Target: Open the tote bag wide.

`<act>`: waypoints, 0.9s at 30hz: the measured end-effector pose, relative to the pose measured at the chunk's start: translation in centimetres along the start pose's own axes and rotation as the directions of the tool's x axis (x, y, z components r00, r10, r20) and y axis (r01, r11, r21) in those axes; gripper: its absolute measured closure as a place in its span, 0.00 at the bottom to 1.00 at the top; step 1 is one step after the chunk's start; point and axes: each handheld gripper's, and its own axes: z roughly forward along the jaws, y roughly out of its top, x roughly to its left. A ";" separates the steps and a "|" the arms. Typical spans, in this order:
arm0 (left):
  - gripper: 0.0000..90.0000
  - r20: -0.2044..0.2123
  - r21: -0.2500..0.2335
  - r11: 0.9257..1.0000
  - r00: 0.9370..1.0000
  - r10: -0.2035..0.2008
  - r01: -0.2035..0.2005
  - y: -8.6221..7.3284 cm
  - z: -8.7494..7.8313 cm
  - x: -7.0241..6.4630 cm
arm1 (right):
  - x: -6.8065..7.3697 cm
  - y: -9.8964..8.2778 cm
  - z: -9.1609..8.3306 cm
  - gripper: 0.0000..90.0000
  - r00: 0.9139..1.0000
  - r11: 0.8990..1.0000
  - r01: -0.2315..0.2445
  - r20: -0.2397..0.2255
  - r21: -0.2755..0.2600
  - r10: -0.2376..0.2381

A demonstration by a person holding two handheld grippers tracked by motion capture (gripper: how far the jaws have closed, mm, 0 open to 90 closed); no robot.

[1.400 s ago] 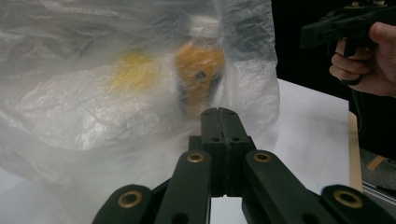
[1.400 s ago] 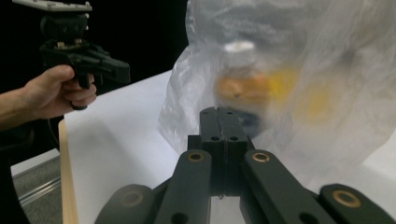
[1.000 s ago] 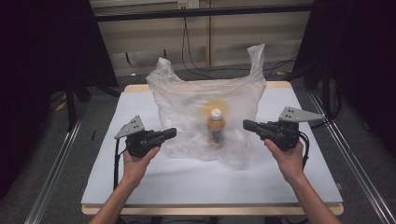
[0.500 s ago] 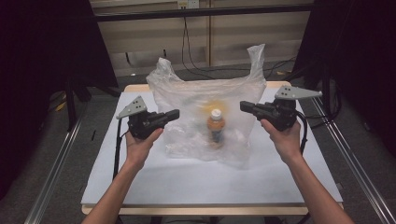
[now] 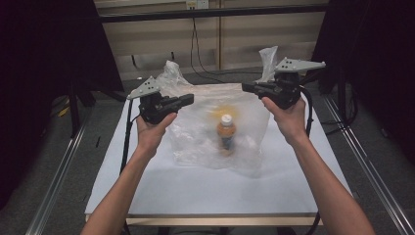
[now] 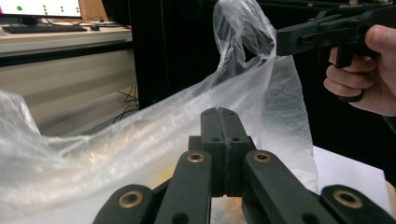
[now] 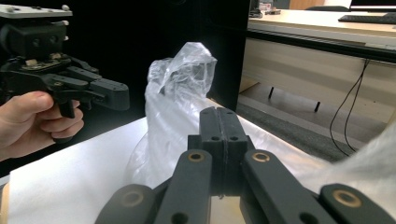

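A person stands at a white table (image 5: 147, 181) with a gripper in each hand, working a clear plastic bag (image 5: 205, 127) that holds a small orange bottle (image 5: 226, 133). At left, the left gripper (image 5: 188, 99) is raised beside the bag's left handle (image 5: 171, 73), its jaws pressed together with no gap; in its own view the film lies just behind the tips, and whether any is pinched cannot be told. In the middle, the bottle stands upright inside the bag, white cap up, on the far half of the table. At right, the right gripper (image 5: 246, 88) is held just as high, next to the bag's right handle (image 5: 268, 58), its jaws likewise closed, and its own view leaves it unclear whether they nip plastic. The step in hand appears to be raising the bag by its two upper corners. The next move likely calls for both hands to rise together and evenly, so the bottle does not tip as the bag leaves the table.
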 end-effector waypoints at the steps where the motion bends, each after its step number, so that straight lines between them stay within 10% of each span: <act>1: 1.00 -0.004 0.003 1.000 1.000 -0.001 0.001 0.1 0.1 0.1 | -0.1 0.2 0.2 1.00 1.000 1.000 0.000 0.001 -0.002 0.000; 17: 1.00 -0.038 0.046 0.998 0.999 -0.029 0.030 2.1 3.5 3.2 | -1.9 1.3 3.1 1.00 0.999 0.999 -0.018 0.044 0.048 0.016; 27: 1.00 0.002 0.122 0.992 0.999 -0.041 0.041 0.1 5.3 3.4 | -2.1 -0.4 4.3 1.00 0.999 0.992 -0.033 0.037 0.125 0.029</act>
